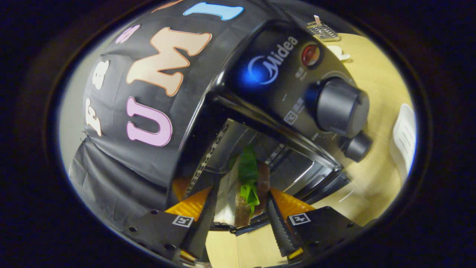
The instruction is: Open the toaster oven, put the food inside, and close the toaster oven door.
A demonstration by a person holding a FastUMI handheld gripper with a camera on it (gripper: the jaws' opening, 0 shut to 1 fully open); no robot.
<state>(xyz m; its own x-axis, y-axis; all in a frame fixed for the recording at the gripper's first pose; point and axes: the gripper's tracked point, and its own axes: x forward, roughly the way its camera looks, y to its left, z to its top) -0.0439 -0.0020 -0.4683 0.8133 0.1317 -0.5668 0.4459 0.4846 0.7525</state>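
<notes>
A black toaster oven (pixel 275 70) fills the scene just ahead, seen rolled on its side, with its door down and the metal-walled cavity (pixel 238 149) open. Its control panel carries a red lamp (pixel 310 55), a large grey knob (pixel 340 106) and a smaller knob (pixel 357 146). My gripper (pixel 238 208) is shut on the food, a sandwich (pixel 247 186) with white bread, green lettuce and a brown layer. Both fingers (pixel 205 216) press on its sides. The sandwich sits at the cavity mouth, over the lowered door (pixel 256 223).
The oven stands on a light wooden table (pixel 375 85). A white ribbed object (pixel 403 139) lies on the table past the knobs. A small wire rack (pixel 322 30) and a white item (pixel 340 53) sit farther off behind the oven. Black cloth (pixel 111 178) hangs on the other side.
</notes>
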